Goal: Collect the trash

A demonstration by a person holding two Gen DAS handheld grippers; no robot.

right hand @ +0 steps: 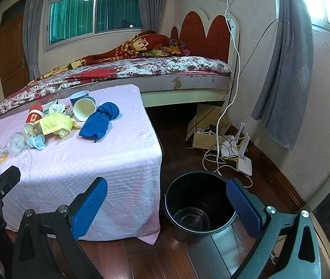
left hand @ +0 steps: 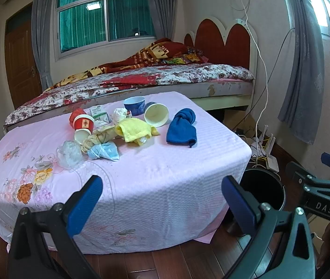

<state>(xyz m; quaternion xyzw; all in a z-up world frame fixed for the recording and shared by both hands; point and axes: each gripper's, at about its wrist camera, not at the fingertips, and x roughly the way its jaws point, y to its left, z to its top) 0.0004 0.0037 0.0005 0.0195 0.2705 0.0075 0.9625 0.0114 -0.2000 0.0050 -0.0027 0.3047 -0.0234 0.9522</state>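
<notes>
Counter cloth [left hand: 155, 176]: pink woven fabric, ribbed/waffle texture, matt, w/ printed flowers. Blue towel [left hand: 182, 125] & yellow towel [left hand: 133, 130]: fluffy terry cloth. Cups: red paper cup [left hand: 83, 123], cream-lined paper cup [left hand: 156, 115], both smooth. Face mask [left hand: 103, 152]: thin nonwoven. Clear bag [left hand: 69, 154]: crinkled glossy plastic. Bucket [right hand: 199, 209]: black plastic, shiny inside. Floor [right hand: 188, 262]: dark polished wood, reflective. Left claw [left hand: 162, 200] & right claw [right hand: 167, 202]: blue dimpled rubbery pads on matt black plastic, metal screws.

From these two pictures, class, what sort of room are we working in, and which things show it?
Most likely a home bedroom: a bed with a flowered quilt and a red headboard, curtained windows, and a wooden door at the left.
</notes>
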